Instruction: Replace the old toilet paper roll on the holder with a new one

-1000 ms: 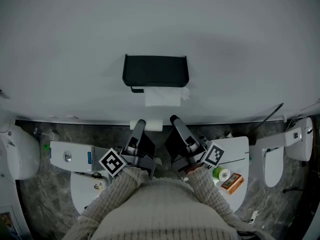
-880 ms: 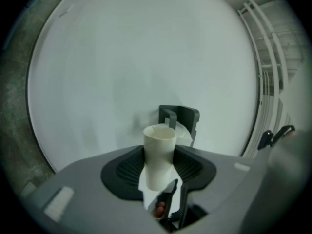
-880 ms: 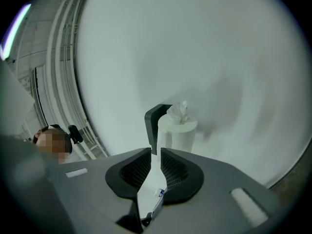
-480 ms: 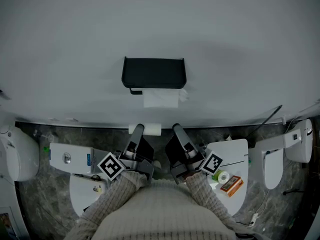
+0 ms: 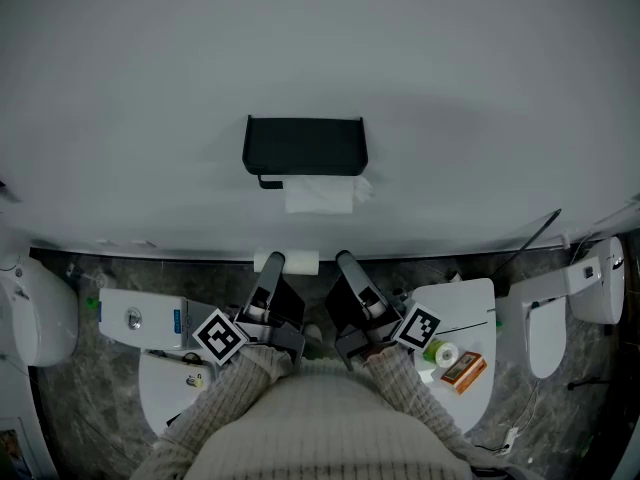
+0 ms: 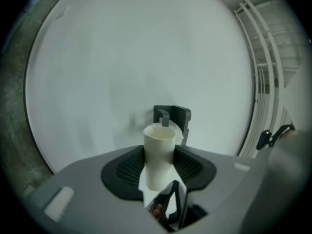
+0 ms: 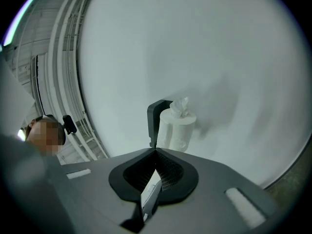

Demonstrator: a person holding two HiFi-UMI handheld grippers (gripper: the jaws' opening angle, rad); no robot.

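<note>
Head view: one black holder (image 5: 305,146) on the wall carries one paper roll (image 5: 318,195). Two grippers sit below the holder, the left gripper (image 5: 272,266) and the right gripper (image 5: 345,262).

Left gripper view: its jaws pinch one bare cardboard tube (image 6: 159,150), below the holder.

Right gripper view: its jaws are pressed together, perhaps on a white sliver, below the holder.

Wall (image 5: 150,58): plain white, fills upper half. Floor (image 5: 90,413): dark marbled stone. Toilet (image 5: 35,313): white, far L edge. 2nd toilet (image 5: 600,278): far R. Cistern (image 5: 140,316): white, round button, L of centre. White lid (image 5: 470,313): R of centre, w/ green tape roll (image 5: 441,350) & orange box (image 5: 465,367) just beside it. Thin dark rod (image 5: 530,238): slanting, R.
</note>
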